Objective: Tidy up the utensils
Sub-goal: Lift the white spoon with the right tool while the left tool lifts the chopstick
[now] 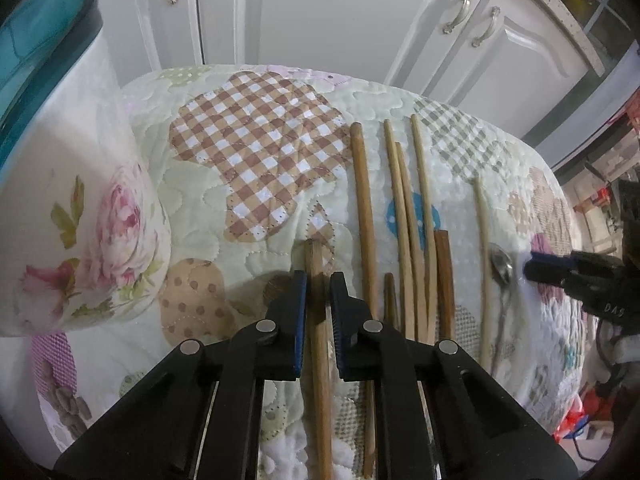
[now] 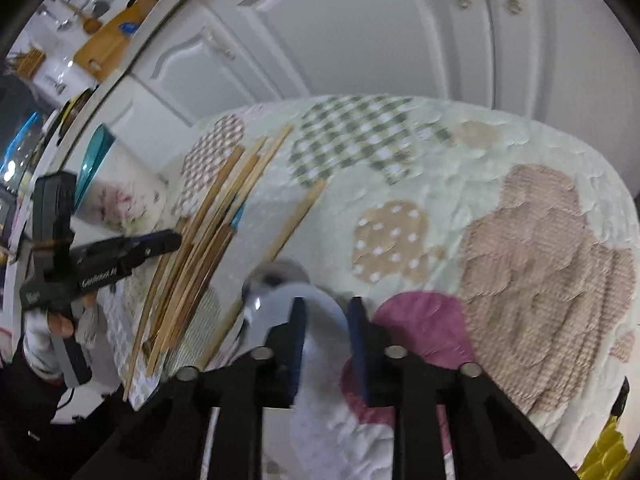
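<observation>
left hand-held gripper (image 1: 319,280) | jaws straddle wooden stick (image 1: 318,320) | quilt (image 1: 256,136)

A long round wooden stick (image 1: 318,320) lies between the fingers of the left gripper (image 1: 319,280), on the quilted patchwork cloth (image 1: 256,152). Left of this gripper stands the tall floral-printed container (image 1: 76,216). To its right lie a bundle of thin wooden chopsticks (image 1: 408,220), then a metal spoon (image 1: 502,268), with the right gripper (image 1: 536,268) just beyond it.

A home kitchen: white cabinet doors (image 1: 328,12), speckled countertop edge (image 1: 560,8), quilted table cover (image 1: 256,128)
</observation>
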### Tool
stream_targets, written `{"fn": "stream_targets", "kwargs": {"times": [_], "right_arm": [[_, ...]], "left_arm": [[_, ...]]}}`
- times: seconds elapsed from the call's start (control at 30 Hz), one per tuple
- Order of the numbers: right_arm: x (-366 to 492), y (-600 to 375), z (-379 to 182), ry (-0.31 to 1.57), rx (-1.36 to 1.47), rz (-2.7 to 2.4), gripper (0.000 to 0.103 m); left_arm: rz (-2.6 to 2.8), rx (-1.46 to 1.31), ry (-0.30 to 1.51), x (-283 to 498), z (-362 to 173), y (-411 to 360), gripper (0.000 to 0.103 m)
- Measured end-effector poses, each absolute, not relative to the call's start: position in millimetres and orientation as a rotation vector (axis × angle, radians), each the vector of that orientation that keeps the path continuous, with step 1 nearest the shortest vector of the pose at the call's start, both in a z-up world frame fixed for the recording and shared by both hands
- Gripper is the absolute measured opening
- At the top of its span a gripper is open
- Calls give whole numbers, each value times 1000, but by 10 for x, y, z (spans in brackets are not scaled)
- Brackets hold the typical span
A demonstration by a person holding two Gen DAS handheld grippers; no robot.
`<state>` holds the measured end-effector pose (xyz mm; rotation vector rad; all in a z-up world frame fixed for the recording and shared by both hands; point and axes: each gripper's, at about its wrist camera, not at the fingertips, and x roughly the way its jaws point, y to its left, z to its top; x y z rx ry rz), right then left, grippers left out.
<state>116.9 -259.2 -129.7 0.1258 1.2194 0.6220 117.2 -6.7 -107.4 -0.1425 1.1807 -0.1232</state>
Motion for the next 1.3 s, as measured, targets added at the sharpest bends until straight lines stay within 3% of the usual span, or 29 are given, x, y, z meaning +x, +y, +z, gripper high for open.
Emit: {"fn": "stream_targets", "kwargs": {"times": [0.1,0.23,0.27,0.3,0.4,0.53,0.6,0.67,0.7,1.3], "right_arm": [[1065,-2664,-1302,1226,134,626,8],[873,-2879,-1287,1226,218,609,6],[821,-2923,-1288,1229,248,612,6],[778,-2947,-1282,1229,260,613,6],[657,-2973,-1317,1233,267,588,6],[639,-3005,-1395,1209,384,586,16],[635,-2979,-1409,1189,394,586,17],[619,-2917,-1403,1172,369,582,13],[622,-2903,-1390,1177,362,575,7],[506,-2686,-380,969,302,620,2]], "left_arm": [[-149,-138,1186,1174,-1079,-103,26],[-157,-88,1178,1202,-1082,-251,31],[-158,-75,1175,1206,-1085,-272,28],[-166,-73,1173,1211,-1090,-284,16],[-186,-89,1175,1211,-1102,-246,7],[-205,-116,1180,1134,-1081,-190,7],[-206,-132,1176,1092,-1064,-161,7],[-205,-151,1167,1044,-1024,-136,7],[-206,-159,1160,1022,-994,-124,7],[-269,-321,845,460,354,503,7]]}}
